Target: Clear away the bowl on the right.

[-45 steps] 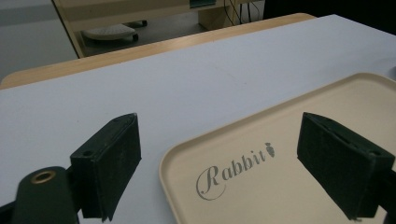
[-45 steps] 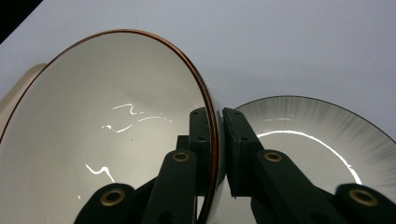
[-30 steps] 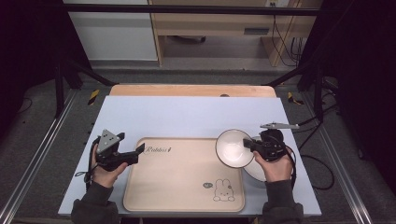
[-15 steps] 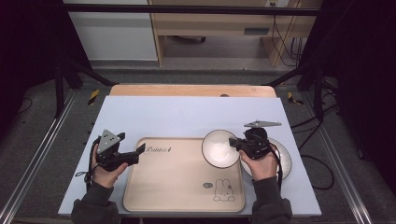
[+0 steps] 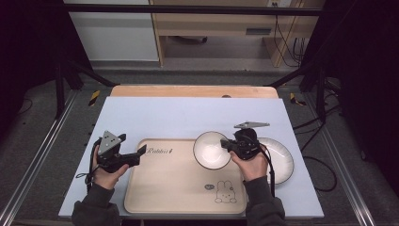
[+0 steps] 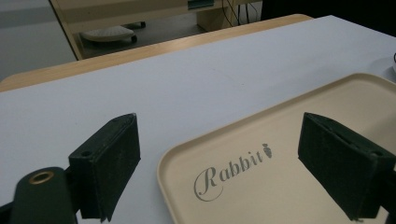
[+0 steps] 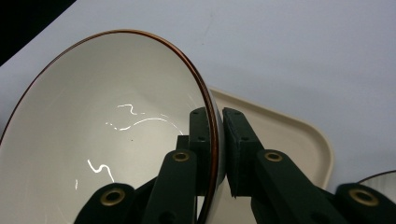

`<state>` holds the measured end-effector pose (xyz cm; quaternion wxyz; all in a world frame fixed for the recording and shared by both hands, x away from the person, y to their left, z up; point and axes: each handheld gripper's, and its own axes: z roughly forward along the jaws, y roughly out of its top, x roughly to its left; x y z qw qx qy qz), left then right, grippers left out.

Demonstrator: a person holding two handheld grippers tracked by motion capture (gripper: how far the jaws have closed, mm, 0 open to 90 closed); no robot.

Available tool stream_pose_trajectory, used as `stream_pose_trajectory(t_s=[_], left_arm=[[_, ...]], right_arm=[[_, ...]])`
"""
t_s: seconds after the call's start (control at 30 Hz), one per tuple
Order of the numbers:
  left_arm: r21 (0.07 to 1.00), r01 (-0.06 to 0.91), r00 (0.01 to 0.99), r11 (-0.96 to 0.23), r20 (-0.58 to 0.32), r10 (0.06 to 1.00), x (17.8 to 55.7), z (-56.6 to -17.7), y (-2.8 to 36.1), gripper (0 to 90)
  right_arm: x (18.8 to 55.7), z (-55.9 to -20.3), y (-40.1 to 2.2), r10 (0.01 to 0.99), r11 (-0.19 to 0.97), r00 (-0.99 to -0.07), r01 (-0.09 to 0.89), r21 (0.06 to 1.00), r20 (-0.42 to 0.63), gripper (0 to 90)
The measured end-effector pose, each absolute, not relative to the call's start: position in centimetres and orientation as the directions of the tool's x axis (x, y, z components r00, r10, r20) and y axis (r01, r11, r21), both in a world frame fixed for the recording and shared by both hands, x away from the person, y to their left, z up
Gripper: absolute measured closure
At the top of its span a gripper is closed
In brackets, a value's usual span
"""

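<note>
- Right gripper [image 5: 229,144] pinches the bowl [image 5: 210,149] by its rim, one jaw inside the wall and one outside, as the right gripper view shows with the brown-edged rim [image 7: 205,100] clamped between the pads.
- Left gripper [image 5: 139,151] hangs over the tray's near-left corner with its jaws spread wide and nothing between them; in the left gripper view they straddle the "Rabbit" lettering [image 6: 232,169].
- Table [image 5: 164,113], pale blue, carries the tray [image 5: 174,188], a beige one with a rabbit drawing [image 5: 224,192] near its front edge.
- Plate [image 5: 281,162], white with a dark rim, lies on the table just right of the tray, partly behind the right hand [image 5: 253,165].
- Bowl sits over the tray's far-right corner, tilted in the grip; whether its foot touches the tray I cannot tell.
- Step in hand, as I judge it: carrying the bowl onto the tray.
- Next move likely calls for levelling the bowl, lowering it until the foot rests flat on the tray, then parting the jaws and drawing them up off the rim without tipping it.
</note>
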<state>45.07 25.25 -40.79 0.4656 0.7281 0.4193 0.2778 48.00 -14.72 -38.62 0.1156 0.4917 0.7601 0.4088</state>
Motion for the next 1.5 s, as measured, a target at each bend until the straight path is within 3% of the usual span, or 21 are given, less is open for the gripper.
stream_pose_trajectory(t_s=[1.5], left_arm=[[0.912,0.348,0.498,-0.219,0.018,0.867,45.0,-40.8,25.2,12.8]], right_arm=[[50.1,-42.4,-9.6,0.814,0.261,-0.536,0.682,0.683,0.224,82.5]])
